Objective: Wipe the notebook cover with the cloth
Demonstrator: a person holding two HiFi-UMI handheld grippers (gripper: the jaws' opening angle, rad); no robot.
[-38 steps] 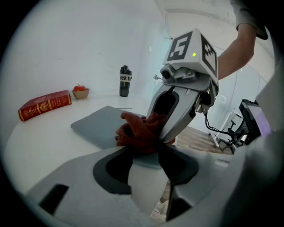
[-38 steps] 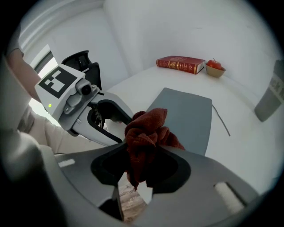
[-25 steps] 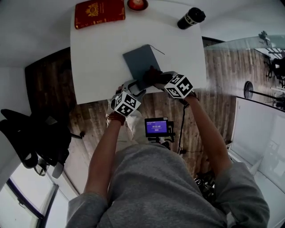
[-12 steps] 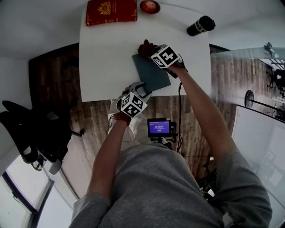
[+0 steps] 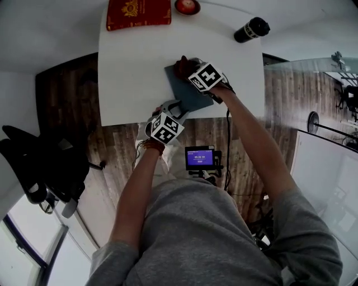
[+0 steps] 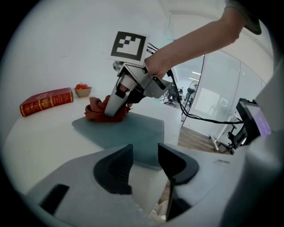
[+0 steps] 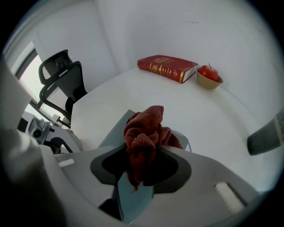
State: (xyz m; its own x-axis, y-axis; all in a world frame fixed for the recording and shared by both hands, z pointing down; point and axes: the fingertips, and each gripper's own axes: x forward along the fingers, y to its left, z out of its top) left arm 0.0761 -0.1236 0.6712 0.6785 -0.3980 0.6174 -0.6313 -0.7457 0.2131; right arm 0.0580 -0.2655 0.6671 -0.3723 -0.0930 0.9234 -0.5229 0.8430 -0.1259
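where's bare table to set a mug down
Bare: the white table, left half, between the red hardcover book and the near edge, beside the grey-blue notebook; also between notebook and black cylindrical bottle. Crowded: the notebook, with the red cloth.

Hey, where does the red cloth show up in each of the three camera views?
Head view: cloth upper centre, on the notebook's far corner, at the right gripper.
Left gripper view: cloth left of centre, on the notebook's far corner, under the right gripper.
Right gripper view: cloth lower centre, pinched between the jaws.
Shared landmark: the red book, by the table's far edge in every view.
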